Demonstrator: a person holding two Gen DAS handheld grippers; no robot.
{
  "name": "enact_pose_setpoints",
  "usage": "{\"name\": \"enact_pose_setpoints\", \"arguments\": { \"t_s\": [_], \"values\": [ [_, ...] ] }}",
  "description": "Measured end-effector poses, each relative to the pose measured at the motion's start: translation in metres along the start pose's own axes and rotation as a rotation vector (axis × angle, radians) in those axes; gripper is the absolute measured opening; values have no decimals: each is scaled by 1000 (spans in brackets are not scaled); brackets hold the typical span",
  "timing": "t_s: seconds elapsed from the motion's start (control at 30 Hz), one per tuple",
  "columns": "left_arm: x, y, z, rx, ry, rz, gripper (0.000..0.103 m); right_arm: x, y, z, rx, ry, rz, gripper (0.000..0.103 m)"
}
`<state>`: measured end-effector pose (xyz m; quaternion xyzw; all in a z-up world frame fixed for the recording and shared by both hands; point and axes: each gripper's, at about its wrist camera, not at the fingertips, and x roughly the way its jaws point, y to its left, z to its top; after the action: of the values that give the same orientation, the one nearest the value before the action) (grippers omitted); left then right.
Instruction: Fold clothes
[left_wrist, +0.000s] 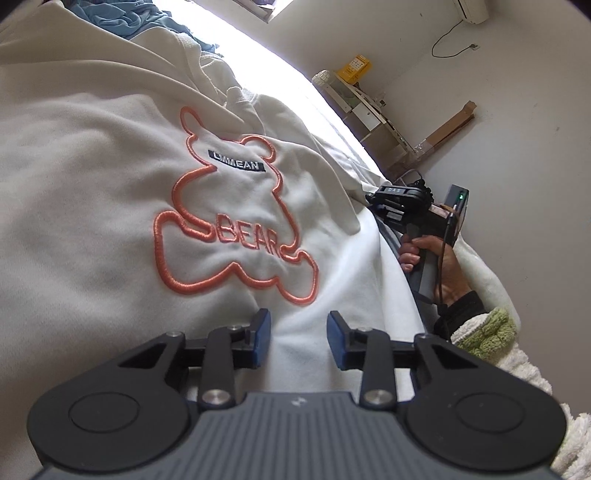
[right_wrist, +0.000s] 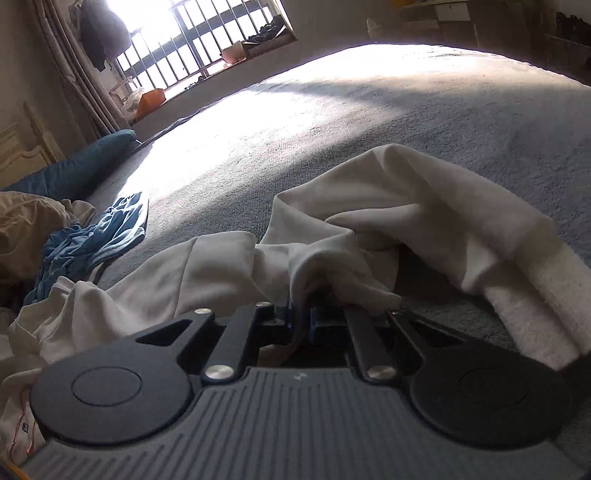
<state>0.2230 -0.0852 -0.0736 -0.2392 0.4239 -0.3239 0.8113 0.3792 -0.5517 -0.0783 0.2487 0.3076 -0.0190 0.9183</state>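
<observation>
A white sweatshirt (left_wrist: 110, 192) with an orange bear outline and the word BEAR lies spread below my left gripper (left_wrist: 298, 339). That gripper is open, its blue pads just above the cloth near the print's lower edge, nothing between them. A hand holds my right gripper's body (left_wrist: 406, 206) at the garment's right edge. In the right wrist view my right gripper (right_wrist: 300, 320) is shut on a bunched fold of the white sweatshirt (right_wrist: 388, 214). A sleeve with a ribbed cuff (right_wrist: 535, 295) trails to the right.
The sweatshirt lies on a grey-blue bed cover (right_wrist: 369, 122). A blue garment (right_wrist: 99, 236) and a beige one (right_wrist: 29, 225) lie heaped at the left. A barred window (right_wrist: 192, 44) is beyond the bed. Shelves (left_wrist: 369, 107) and a cardboard piece (left_wrist: 447, 129) stand by the wall.
</observation>
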Motion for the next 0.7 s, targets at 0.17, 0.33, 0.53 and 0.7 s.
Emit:
{"name": "enact_pose_setpoints", "arguments": {
  "t_s": [0.17, 0.33, 0.53, 0.7],
  "values": [
    [-3, -6, 1, 26, 2, 28, 35, -87, -6, -8, 98, -18, 66, 26],
    [-11, -17, -3, 66, -16, 79, 41, -188, -12, -71, 106, 99, 217, 34],
    [-13, -26, -13, 104, -30, 132, 42, -232, -31, -179, 242, 285, 276, 34],
    [-11, -29, -17, 114, -43, 161, 41, -247, -22, -226, 236, 265, 341, 20]
  ]
}}
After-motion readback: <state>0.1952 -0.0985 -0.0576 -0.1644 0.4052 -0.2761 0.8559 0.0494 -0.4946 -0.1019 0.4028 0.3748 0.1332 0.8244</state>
